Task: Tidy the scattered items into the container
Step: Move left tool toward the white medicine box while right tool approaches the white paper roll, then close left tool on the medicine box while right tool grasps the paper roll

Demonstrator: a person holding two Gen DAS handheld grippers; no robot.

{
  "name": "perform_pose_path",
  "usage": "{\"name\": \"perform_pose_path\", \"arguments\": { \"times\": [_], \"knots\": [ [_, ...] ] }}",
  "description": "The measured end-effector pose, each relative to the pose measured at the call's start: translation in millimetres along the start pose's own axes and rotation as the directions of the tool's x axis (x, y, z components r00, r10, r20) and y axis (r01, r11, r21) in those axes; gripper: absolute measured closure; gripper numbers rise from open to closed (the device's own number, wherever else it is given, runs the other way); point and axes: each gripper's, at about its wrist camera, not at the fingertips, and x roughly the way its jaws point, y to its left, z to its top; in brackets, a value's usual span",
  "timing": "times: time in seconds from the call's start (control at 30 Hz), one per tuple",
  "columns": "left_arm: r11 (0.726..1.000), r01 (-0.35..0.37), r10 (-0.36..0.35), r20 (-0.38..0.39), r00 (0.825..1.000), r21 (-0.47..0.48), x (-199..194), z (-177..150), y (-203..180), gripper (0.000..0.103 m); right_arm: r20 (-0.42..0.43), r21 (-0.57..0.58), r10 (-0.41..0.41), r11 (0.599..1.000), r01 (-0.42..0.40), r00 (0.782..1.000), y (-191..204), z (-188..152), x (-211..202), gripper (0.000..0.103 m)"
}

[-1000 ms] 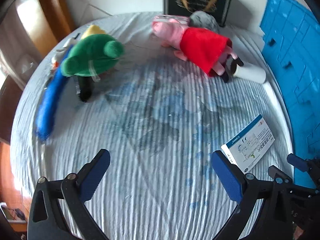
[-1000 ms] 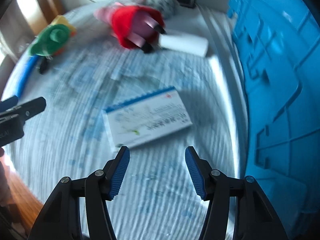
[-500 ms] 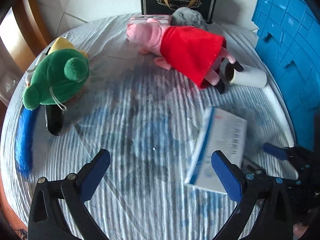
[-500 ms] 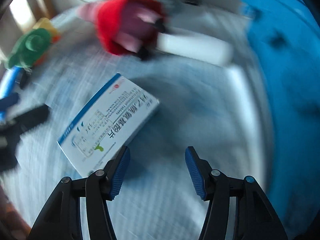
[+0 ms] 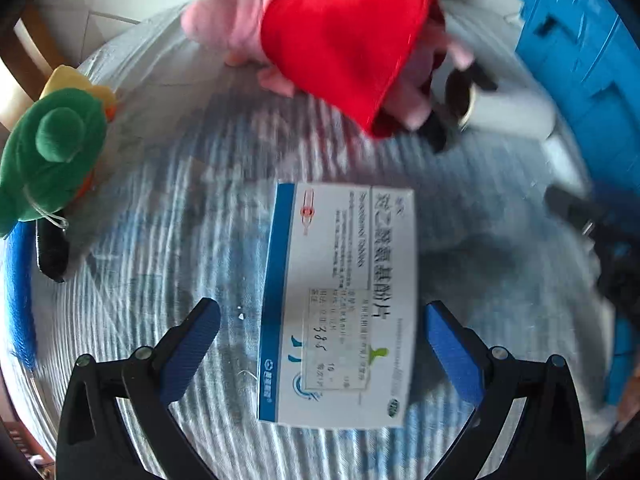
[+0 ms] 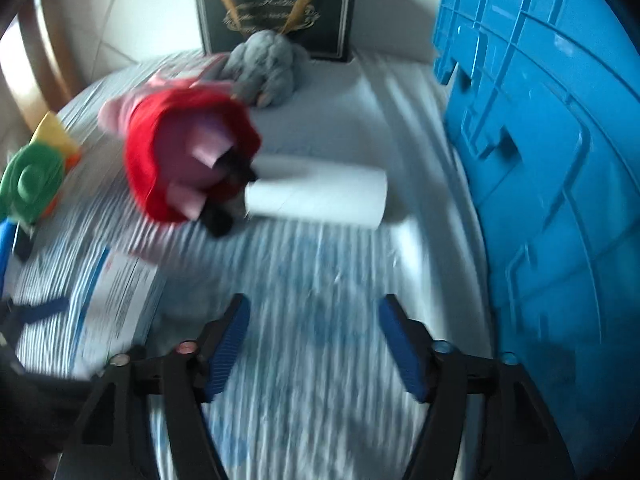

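A white and blue medicine box (image 5: 340, 304) lies flat on the striped cloth between the fingers of my left gripper (image 5: 322, 320). Its pads stand apart from the box's sides, so it is open. My right gripper (image 6: 314, 320) hovers over bare cloth with its jaws opening and nothing between them. The box (image 6: 116, 304) is at its lower left. A white roll (image 6: 320, 196) lies ahead of it, against a pink pig plush in a red dress (image 6: 180, 160). The blue crate (image 6: 540, 160) stands on the right.
A green plush (image 5: 52, 160), a blue feathery item (image 5: 18, 292) and a black item (image 5: 50, 252) lie at the left edge. A grey plush (image 6: 268, 68) sits in front of a black gift bag (image 6: 276, 12) at the back.
The box slid and turned left, and now lies flat between my left gripper's fingers, which came down over it. My right gripper swung right towards the roll and its jaws spread wider.
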Motion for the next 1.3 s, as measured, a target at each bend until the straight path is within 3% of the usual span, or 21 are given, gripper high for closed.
{"name": "perform_pose_path", "arguments": {
  "times": [0.03,0.23,0.33,0.77,0.9,0.93,1.0,1.17,1.3],
  "knots": [
    [0.999,0.026,-0.026,0.021,0.999,-0.02,0,0,4,0.0,0.012,0.0,-0.002,1.0,0.002,1.0,0,5,3,0.019],
    [0.997,0.018,-0.012,0.066,0.998,-0.079,6,18,28,0.0,0.058,0.036,-0.027,0.999,0.025,0.998,6,25,28,0.013],
    [0.998,0.022,-0.017,0.078,0.997,-0.061,8,25,29,0.0,0.084,0.09,-0.02,0.996,0.012,0.996,0,38,33,0.0],
    [0.998,0.024,-0.019,0.101,0.995,-0.05,10,26,26,0.0,0.105,0.078,-0.052,0.996,0.044,0.993,8,53,68,0.0],
    [0.998,0.026,-0.021,0.103,0.994,-0.053,9,25,26,0.001,0.062,0.106,-0.024,0.994,0.018,0.998,5,50,80,0.002],
    [0.998,0.028,-0.023,0.107,0.994,-0.051,7,22,25,0.004,0.064,0.111,-0.025,0.994,0.018,0.998,6,46,78,0.002],
    [0.999,0.033,-0.028,0.126,0.992,-0.038,0,19,24,0.022,0.079,0.102,-0.022,0.995,0.014,0.997,10,36,69,0.003],
    [0.999,-0.007,0.012,0.129,0.992,-0.041,-7,11,24,0.022,0.085,0.076,0.025,0.997,-0.031,0.996,24,11,41,0.003],
    [0.999,-0.028,0.036,0.186,0.982,-0.044,-31,3,24,0.023,0.103,0.035,0.031,0.999,-0.035,0.994,35,-3,15,0.003]
  ]
}}
